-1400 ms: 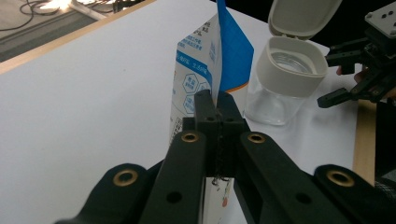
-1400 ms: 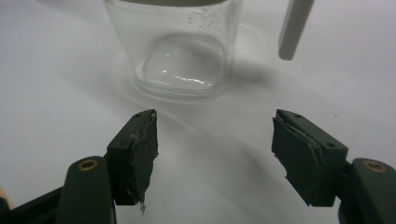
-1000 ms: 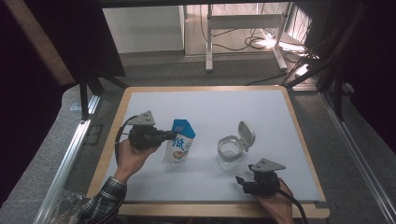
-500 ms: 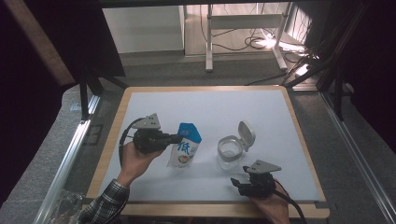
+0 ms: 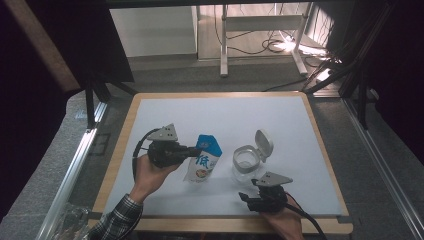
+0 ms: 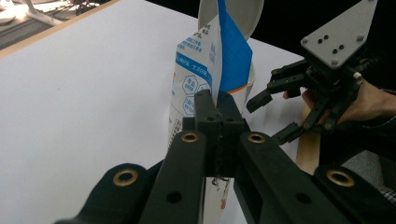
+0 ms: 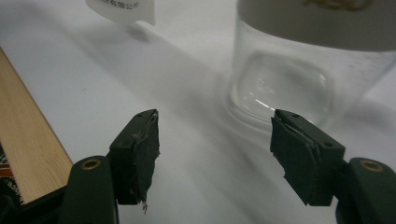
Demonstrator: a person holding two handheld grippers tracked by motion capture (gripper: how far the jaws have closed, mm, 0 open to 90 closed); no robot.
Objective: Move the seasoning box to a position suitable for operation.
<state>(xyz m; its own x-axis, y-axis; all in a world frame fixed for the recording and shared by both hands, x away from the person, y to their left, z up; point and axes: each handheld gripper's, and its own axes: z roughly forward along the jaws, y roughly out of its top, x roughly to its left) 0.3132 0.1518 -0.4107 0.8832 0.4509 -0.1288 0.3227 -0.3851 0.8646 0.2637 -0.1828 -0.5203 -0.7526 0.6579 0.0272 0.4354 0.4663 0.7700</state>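
jar (image 7: 299,70) top cut off, pouch (image 7: 122,10) mostly cropped

A blue-and-white printed pouch (image 5: 204,160) is hanging tilted just left of the frame's centre, its blue top corner pinched, its bottom hovering over the white mat. A clear jar (image 5: 246,162) is standing upright right of centre, its white flip lid (image 5: 263,145) gaping open.

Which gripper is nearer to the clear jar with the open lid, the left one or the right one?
The right. The right gripper sits just in front of the jar, jaws open, not touching. The left gripper is farther away, shut on the bag beside the jar.
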